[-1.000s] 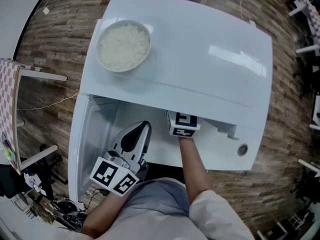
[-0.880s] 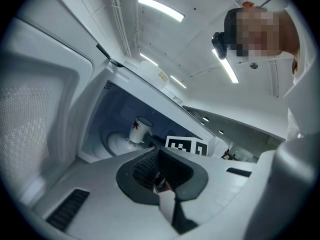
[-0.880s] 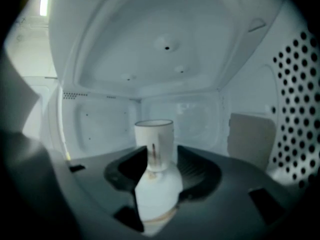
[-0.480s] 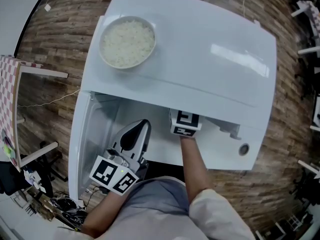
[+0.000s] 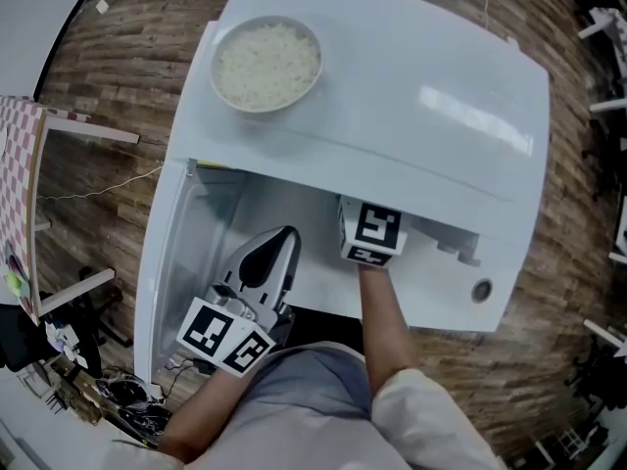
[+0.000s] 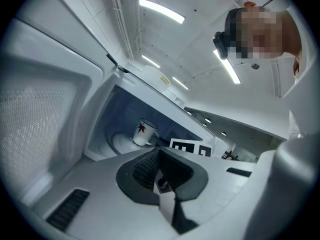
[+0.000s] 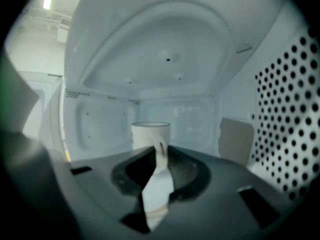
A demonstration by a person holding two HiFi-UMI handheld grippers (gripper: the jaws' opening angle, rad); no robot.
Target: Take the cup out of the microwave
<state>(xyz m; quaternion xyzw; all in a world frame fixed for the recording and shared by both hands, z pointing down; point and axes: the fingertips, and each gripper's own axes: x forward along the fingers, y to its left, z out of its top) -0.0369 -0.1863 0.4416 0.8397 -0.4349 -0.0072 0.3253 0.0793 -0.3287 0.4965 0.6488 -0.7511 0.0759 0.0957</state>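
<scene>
A white cup [image 7: 150, 133] with a red leaf print [image 6: 144, 132] stands on the turntable inside the open white microwave [image 5: 421, 135]. My right gripper [image 7: 159, 156] reaches into the cavity. Its jaws are closing, with the cup's handle between them and the pads on it. In the head view only that gripper's marker cube [image 5: 370, 233] shows under the microwave's front edge. My left gripper [image 5: 282, 243] hovers in front of the opening beside the door, jaws together with nothing in them [image 6: 162, 181].
The microwave door [image 5: 157, 282] swings open to the left. A bowl of rice [image 5: 267, 64] sits on the microwave's top at the back left. The cavity's perforated wall [image 7: 290, 109] is close on the right gripper's right. Wooden floor surrounds the microwave.
The right gripper's marker cube has tipped a little and shows larger in the head view. The left gripper has stayed where it was.
</scene>
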